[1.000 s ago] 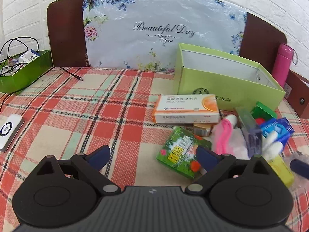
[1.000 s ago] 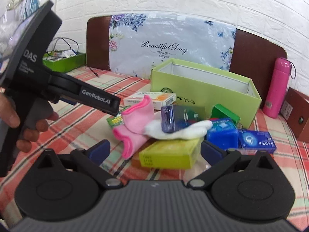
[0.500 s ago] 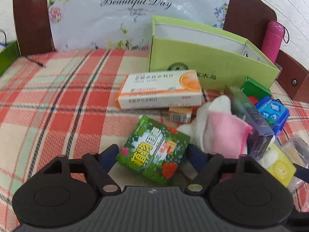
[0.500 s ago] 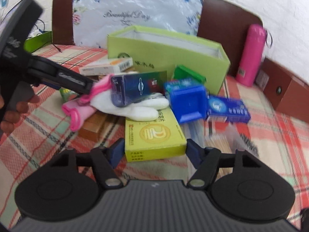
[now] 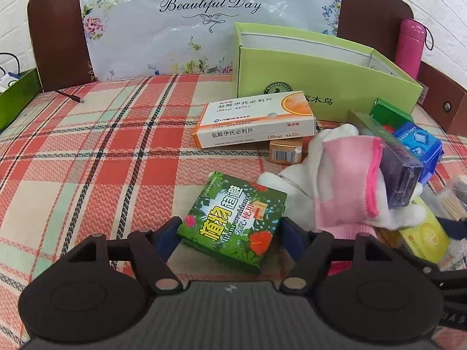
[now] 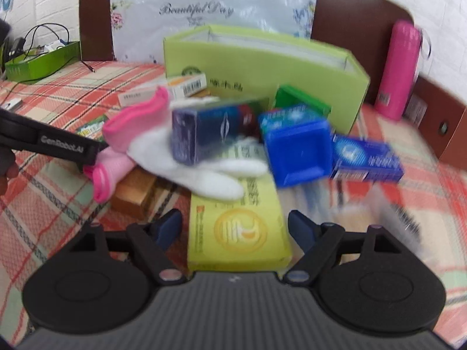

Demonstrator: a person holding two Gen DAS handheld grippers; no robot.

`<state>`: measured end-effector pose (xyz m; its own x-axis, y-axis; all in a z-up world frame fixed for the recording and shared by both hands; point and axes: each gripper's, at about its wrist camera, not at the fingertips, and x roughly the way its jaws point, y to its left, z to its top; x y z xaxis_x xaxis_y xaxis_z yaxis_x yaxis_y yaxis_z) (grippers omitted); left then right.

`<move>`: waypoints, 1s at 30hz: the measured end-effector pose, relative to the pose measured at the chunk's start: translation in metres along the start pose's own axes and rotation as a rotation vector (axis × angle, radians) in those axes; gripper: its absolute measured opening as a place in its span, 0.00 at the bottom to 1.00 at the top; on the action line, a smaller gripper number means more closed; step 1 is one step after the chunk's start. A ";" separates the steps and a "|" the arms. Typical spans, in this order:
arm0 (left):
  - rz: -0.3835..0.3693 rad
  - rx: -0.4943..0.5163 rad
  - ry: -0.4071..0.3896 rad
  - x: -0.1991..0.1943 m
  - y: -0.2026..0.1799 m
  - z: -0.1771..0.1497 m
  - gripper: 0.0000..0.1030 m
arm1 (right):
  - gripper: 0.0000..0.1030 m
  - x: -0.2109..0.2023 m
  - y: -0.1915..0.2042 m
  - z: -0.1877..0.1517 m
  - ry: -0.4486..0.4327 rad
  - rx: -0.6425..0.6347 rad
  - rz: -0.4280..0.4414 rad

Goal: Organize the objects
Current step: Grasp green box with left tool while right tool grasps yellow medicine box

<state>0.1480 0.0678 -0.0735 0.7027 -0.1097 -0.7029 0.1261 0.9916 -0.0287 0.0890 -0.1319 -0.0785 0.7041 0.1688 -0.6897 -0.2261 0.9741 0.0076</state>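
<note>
A pile of small items lies in front of an open light-green box (image 5: 324,87) (image 6: 262,58). My left gripper (image 5: 232,232) is open, its fingers on either side of a green leafy box (image 5: 233,221), close to it. My right gripper (image 6: 235,230) is open around the near end of a yellow box (image 6: 238,227). On the pile lie a pink and white sock (image 5: 344,180) (image 6: 151,128), a dark blue carton (image 6: 213,131), a blue tub (image 6: 297,151), and an orange and white medicine box (image 5: 256,119).
A pink bottle (image 5: 411,46) (image 6: 400,70) stands at the back right by a brown box (image 5: 440,102). A green tray (image 5: 16,102) with cables sits at the far left. A flowered bag (image 5: 210,20) leans on the headboard. A blue flat pack (image 6: 367,157) lies at the right.
Both grippers have moved forward and down onto the pile. The left one now has the green leafy box between its fingers, and the right one the yellow box.
</note>
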 end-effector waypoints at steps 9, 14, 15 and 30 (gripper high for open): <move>-0.067 -0.019 -0.022 -0.031 -0.003 -0.004 0.68 | 0.63 -0.046 -0.007 -0.009 -0.002 0.017 0.052; -0.124 -0.018 -0.082 -0.065 -0.012 0.007 0.68 | 0.63 -0.081 -0.018 -0.003 -0.052 0.040 0.070; -0.136 -0.021 -0.098 -0.071 -0.014 0.012 0.68 | 0.63 -0.088 -0.021 -0.001 -0.069 0.047 0.074; -0.207 -0.105 -0.245 -0.046 -0.048 0.137 0.67 | 0.63 -0.055 -0.045 0.127 -0.274 0.004 0.034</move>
<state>0.2058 0.0157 0.0575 0.8187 -0.3105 -0.4830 0.2199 0.9466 -0.2357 0.1458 -0.1657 0.0515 0.8523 0.2354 -0.4671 -0.2506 0.9676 0.0304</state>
